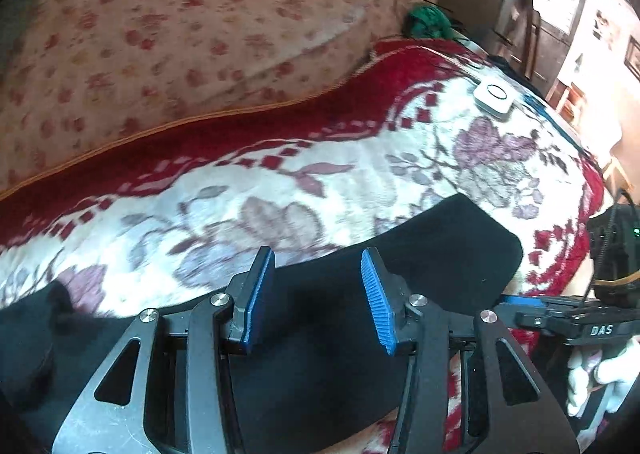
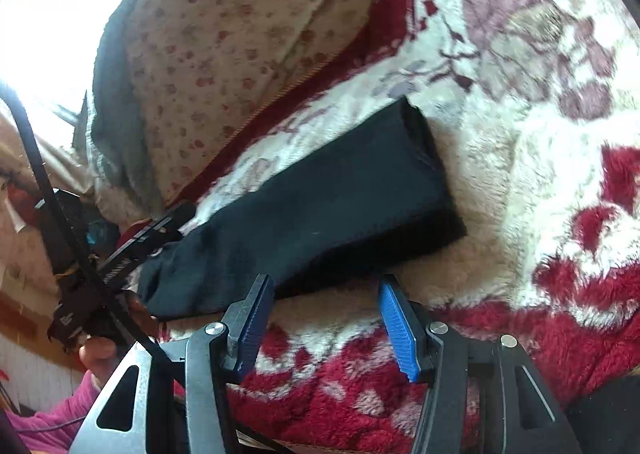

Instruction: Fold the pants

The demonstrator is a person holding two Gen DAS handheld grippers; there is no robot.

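Both your tongs, left [image 1: 318, 294] and right [image 2: 326, 322], spread, empty; a shallow pinch on pants [image 2: 320, 210] risks snagging blanket [image 2: 520, 174].

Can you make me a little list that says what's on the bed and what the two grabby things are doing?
clothing: black fabric pants, folded into a long strip
surface: fluffy red-and-white flowered blanket
behind it: beige flower-print cover
small item: white square gadget lying on the blanket
left gripper: fingers apart above the pants, holding nothing
right gripper: fingers apart at the pants' near edge, holding nothing
fold state: one short end lies squared off, the other looks bunched
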